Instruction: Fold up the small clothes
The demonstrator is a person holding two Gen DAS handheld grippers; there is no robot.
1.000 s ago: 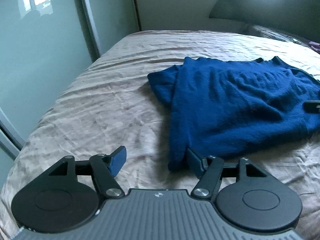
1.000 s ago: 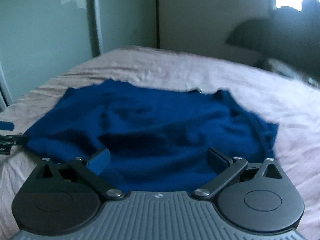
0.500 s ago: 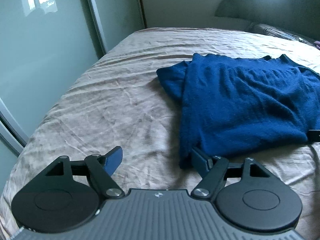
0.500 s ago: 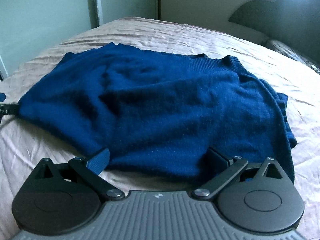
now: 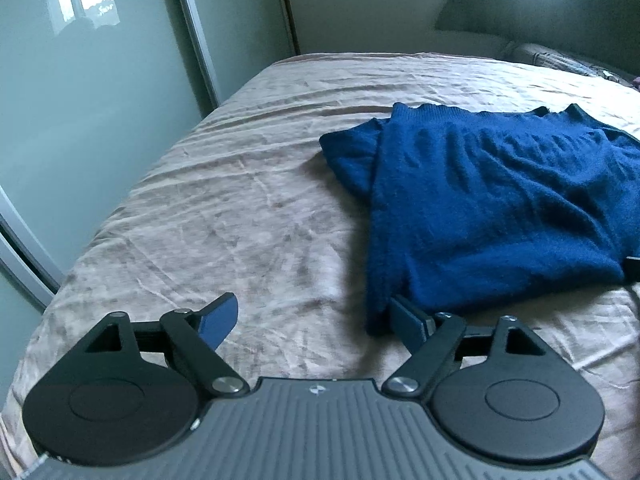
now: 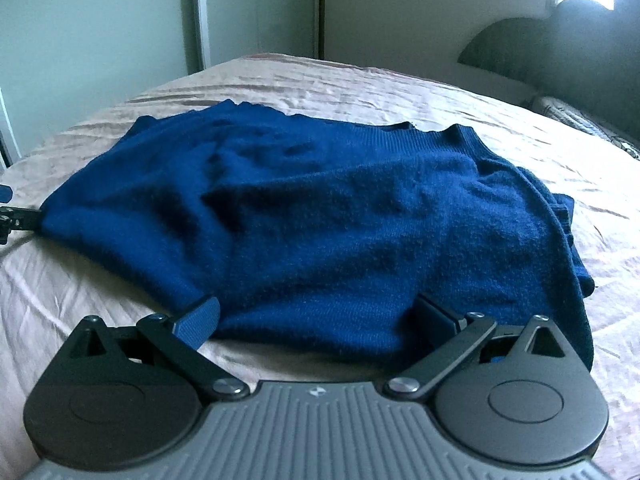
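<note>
A dark blue knit sweater [image 5: 480, 208] lies folded on the bed, its neckline at the far side [image 6: 400, 128]. My left gripper [image 5: 314, 318] hovers at the sweater's near left corner. Its jaws are opening, and the corner rests just inside the right finger [image 5: 404, 318] with no pad pressing on it. My right gripper [image 6: 319, 314] stands open wide over the near hem of the sweater [image 6: 320, 240]. The hem lies between the fingers, unpinched. The left gripper's tip [image 6: 12, 220] shows at the sweater's left corner, and the right gripper's tip [image 5: 632, 268] shows at the frame's right edge.
The bed has a wrinkled pale pink sheet [image 5: 240, 200]. Mirrored wardrobe doors [image 5: 100, 100] run along its left side. A dark headboard [image 6: 540, 52] and a patterned pillow [image 6: 580, 120] are at the far right.
The left jaws have spread wider and let go of the sweater's corner. The right gripper has sunk toward the bed, and the sweater has settled flat on the sheet.
</note>
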